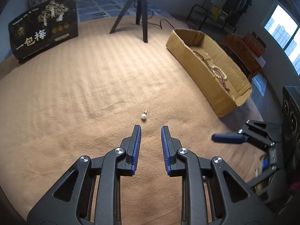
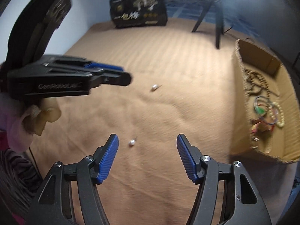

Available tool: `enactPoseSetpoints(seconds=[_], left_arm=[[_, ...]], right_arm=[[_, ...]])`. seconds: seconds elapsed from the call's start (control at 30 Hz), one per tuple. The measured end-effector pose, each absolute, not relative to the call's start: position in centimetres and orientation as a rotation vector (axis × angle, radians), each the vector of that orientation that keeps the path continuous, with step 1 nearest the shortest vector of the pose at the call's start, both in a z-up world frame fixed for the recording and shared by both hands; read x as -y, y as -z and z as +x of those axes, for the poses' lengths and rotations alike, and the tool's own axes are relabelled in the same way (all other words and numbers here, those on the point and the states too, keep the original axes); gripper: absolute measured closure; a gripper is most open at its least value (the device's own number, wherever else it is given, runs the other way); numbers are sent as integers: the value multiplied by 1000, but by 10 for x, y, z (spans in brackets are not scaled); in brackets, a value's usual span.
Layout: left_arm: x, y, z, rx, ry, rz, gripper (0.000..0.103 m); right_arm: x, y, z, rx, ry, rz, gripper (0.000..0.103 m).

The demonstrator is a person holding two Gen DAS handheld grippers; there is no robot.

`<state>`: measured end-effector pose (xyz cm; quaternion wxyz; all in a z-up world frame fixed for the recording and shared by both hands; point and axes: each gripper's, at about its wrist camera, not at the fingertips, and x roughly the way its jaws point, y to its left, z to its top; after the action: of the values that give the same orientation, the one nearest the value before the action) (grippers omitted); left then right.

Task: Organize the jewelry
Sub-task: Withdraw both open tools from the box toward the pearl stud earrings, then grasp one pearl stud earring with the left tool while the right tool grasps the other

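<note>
Tan blanket (image 1: 75,101) still carries two loose pearl earrings: one (image 1: 143,116) just ahead of the narrowly parted, empty left gripper (image 1: 151,129), another (image 2: 132,142) between the wide-open right gripper (image 2: 148,140) jaws, so closing there seems called for, then the cardboard box (image 2: 241,131).

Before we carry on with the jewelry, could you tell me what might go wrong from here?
1. The pearl earring just ahead of the left gripper is small and round; it may roll or sink into the soft blanket when pinched.
2. The right gripper is near a second pearl; with both grippers close together, they could collide.
</note>
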<state>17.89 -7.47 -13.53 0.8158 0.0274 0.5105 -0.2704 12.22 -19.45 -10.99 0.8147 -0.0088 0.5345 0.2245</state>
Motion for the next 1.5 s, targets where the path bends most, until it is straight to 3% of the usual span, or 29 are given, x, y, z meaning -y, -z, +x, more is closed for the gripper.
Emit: enactPoseSetpoints(seconds=[0.17,0.47,0.83,1.37,1.5], left_arm=[[84,146,181,-1101,587,90,82],[86,161,197,-1114,577,89,82],[94,175,207,-1125,577,120,82],[107,191,217,-1140,563,181,82],[106,193,217,-1133,554,196,93]], right_arm=[[183,121,122,-1165,-497,-46,41],[177,135,121,-1191,-511,-66,57],[165,147,122,-1212,-524,-98,68],[156,153,127,-1213,-520,-113,74],[153,153,127,-1209,-514,-129,80]])
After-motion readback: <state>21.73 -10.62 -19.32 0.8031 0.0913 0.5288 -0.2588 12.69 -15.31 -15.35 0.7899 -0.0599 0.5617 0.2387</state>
